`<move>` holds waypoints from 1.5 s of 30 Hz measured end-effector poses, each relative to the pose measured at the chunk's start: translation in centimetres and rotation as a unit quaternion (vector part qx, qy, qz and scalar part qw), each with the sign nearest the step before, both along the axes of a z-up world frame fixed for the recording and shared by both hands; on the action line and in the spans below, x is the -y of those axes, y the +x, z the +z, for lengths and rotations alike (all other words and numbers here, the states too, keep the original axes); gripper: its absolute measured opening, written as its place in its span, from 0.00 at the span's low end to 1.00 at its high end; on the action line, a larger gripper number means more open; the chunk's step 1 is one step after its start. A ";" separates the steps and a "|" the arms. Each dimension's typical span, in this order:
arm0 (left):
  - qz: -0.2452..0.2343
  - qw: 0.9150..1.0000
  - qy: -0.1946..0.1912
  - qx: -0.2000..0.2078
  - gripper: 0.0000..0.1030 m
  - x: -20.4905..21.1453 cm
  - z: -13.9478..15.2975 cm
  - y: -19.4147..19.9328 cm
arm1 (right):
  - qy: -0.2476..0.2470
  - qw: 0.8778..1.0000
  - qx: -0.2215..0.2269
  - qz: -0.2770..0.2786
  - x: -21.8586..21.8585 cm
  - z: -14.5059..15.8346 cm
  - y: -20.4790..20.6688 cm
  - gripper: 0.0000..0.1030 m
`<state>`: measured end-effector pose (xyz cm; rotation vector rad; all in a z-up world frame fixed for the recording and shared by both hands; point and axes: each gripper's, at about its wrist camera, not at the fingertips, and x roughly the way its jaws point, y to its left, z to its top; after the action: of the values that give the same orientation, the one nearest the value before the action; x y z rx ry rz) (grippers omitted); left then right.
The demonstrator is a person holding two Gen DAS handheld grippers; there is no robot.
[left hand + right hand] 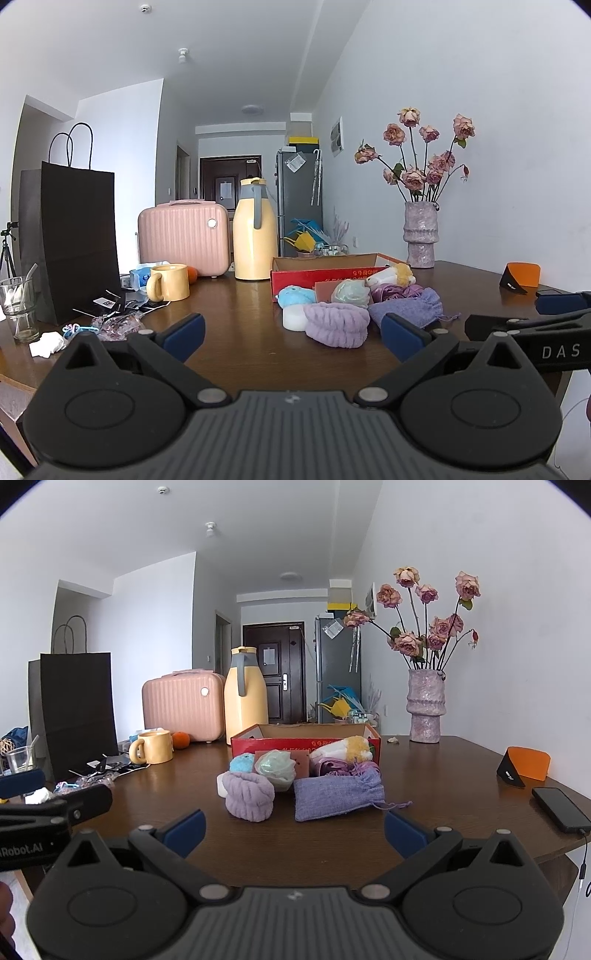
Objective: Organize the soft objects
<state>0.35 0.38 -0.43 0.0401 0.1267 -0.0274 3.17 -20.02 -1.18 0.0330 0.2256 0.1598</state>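
left wrist view: the left gripper [293, 334] is hovering wide open and empty over the wooden table [240, 332], the lilac terry headband [337, 324] lying just ahead between its fingers, before the red cardboard box [325, 275].

right wrist view: the right gripper [294, 832] is gaping empty too, the purple drawstring pouch [338, 794] sitting ahead between its fingers, beside the headband [248, 795].

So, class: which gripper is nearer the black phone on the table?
Right. The phone lies just to the right of the right gripper, slightly ahead. The left gripper is on the right gripper's other side, farther from the phone.
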 end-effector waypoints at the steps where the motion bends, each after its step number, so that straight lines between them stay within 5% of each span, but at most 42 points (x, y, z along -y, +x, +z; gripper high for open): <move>1: 0.000 1.000 0.000 0.001 1.00 0.0 0.0 0.0 | 0.000 1.000 0.000 0.000 0.0 0.0 0.0 1.00; 45: -0.001 1.000 0.000 -0.001 1.00 0.3 0.1 -0.1 | -0.005 1.000 0.006 -0.004 -0.1 0.2 -0.5 1.00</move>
<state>0.22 0.11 -0.37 0.0408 0.1286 -0.0302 2.72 -19.95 -0.98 0.0235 0.2136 0.1513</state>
